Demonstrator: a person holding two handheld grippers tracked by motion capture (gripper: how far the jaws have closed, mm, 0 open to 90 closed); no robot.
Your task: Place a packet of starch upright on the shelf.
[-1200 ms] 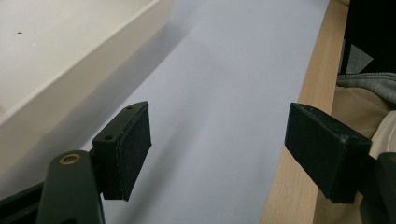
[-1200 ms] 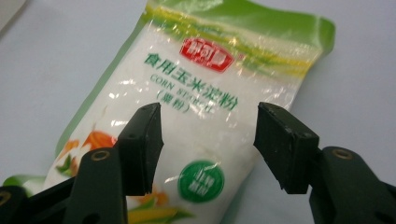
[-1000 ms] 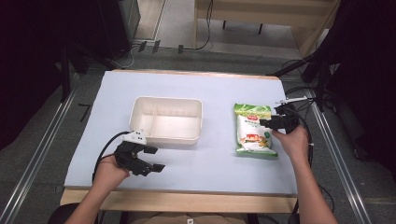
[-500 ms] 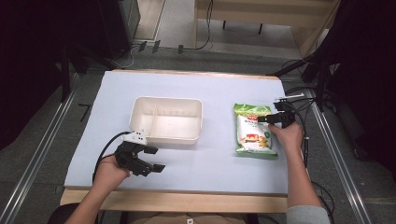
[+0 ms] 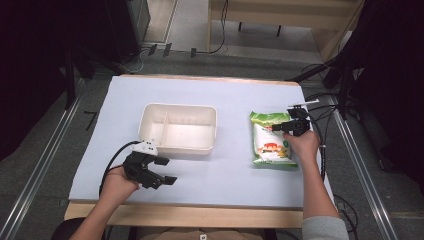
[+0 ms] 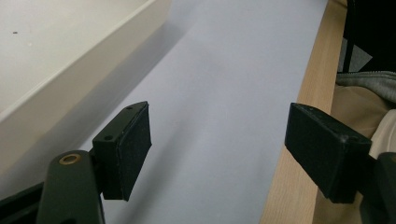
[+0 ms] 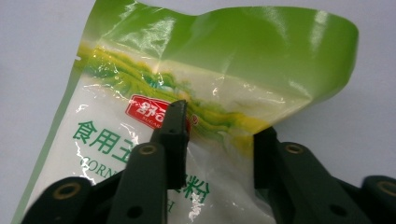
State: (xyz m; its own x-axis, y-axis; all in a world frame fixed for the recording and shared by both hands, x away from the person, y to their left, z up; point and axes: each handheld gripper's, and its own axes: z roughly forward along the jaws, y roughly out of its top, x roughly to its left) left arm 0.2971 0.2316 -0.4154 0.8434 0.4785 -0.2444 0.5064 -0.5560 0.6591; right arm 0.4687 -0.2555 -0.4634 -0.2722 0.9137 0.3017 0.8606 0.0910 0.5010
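A green and white bag of corn starch lies flat on the right side of the pale blue table. My right gripper is at the bag's upper right edge. In the right gripper view the jaws pinch the bag, one jaw on its printed face and the other at its right edge, and my right gripper is shut on it. A white, empty divided tray sits left of centre. My left gripper rests open near the front edge, just in front of the tray's front left corner. My left gripper has bare table between its pads.
The tray's wall rises close to the left jaw. The table's wooden front edge runs by the right jaw, with the person's clothing beyond it. Cables trail off the table's right side. Metal rails flank the table.
The right hand has shifted slightly over the bag's upper right edge. The bag and the left gripper have stayed where they were.
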